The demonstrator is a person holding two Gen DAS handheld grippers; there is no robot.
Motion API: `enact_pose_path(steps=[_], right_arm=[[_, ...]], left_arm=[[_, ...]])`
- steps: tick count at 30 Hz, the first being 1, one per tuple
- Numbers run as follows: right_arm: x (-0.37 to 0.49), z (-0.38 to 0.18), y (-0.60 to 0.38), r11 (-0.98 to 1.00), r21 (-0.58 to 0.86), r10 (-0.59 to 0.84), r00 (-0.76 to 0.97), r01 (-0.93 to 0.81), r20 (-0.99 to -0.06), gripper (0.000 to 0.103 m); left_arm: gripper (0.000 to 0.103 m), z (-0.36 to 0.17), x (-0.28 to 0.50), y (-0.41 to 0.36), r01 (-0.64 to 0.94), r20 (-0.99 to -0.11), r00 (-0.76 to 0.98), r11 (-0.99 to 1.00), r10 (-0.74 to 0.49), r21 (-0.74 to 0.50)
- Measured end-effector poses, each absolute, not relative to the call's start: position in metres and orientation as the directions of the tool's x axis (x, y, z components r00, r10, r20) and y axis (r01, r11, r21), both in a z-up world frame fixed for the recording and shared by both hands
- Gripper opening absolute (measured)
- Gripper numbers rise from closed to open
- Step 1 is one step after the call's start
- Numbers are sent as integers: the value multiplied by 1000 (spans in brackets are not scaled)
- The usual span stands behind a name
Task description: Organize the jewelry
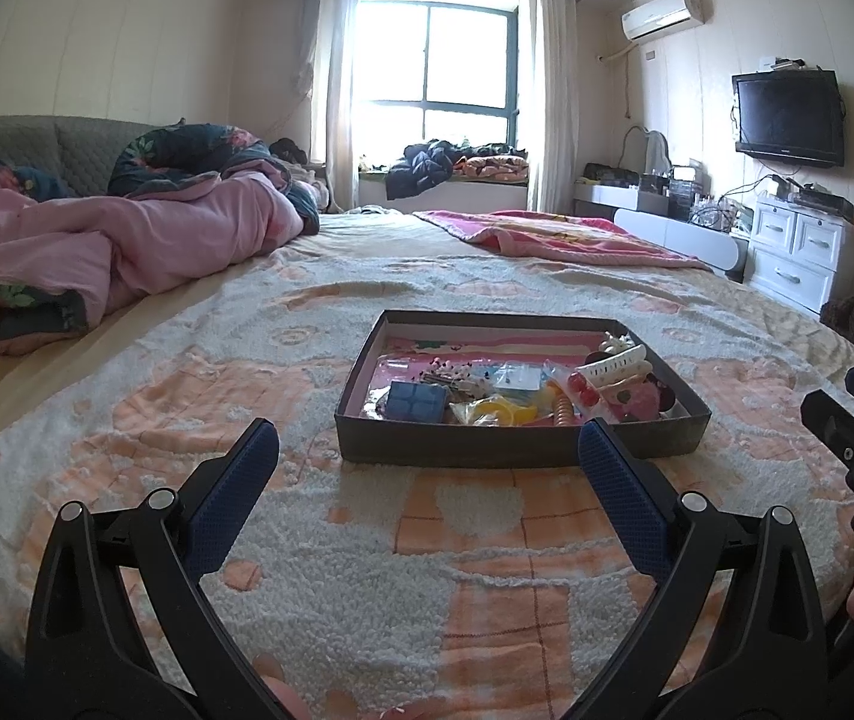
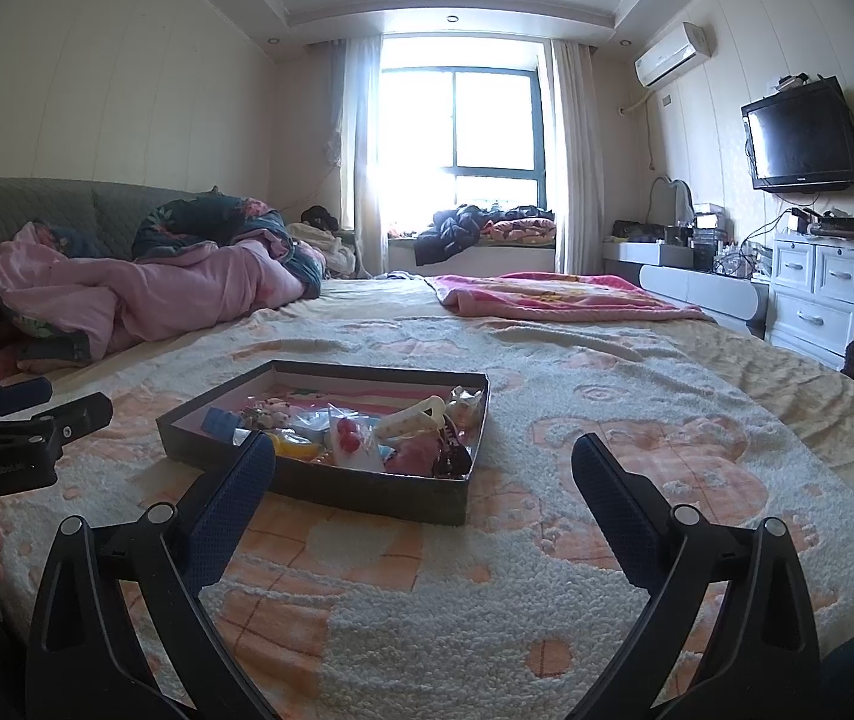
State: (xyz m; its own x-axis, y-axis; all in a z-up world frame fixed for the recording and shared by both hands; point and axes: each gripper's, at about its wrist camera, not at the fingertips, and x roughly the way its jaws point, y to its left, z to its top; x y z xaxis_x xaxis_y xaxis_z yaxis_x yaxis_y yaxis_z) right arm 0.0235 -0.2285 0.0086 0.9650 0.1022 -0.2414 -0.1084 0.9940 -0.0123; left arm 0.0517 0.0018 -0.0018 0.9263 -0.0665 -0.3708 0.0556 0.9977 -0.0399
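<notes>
A dark shallow box sits on the bed, filled with mixed jewelry and hair accessories: a blue case, a white hair claw, red beads and a yellow piece. My left gripper is open and empty, just short of the box's near wall. My right gripper is open and empty, to the right of and in front of the box. The white claw shows there too. Each gripper shows at the other view's edge, the right one and the left one.
The box rests on a fuzzy peach-and-white blanket. A pink quilt is heaped at the back left. A pink blanket lies at the back right. White drawers and a wall television stand to the right.
</notes>
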Motion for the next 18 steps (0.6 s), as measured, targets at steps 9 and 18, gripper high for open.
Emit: enact_pose_path(steps=[9,18], right_arm=[[30,9,-239,994,38,108,958,-101,-267,96],[176,11,-366,955,47,-206,770,293,-604,96]], left_arm=[[92,-5,56,7,56,-400,913,996,-78,-66],[92,-7,159,119,-258,-625,771,958,124,-127]])
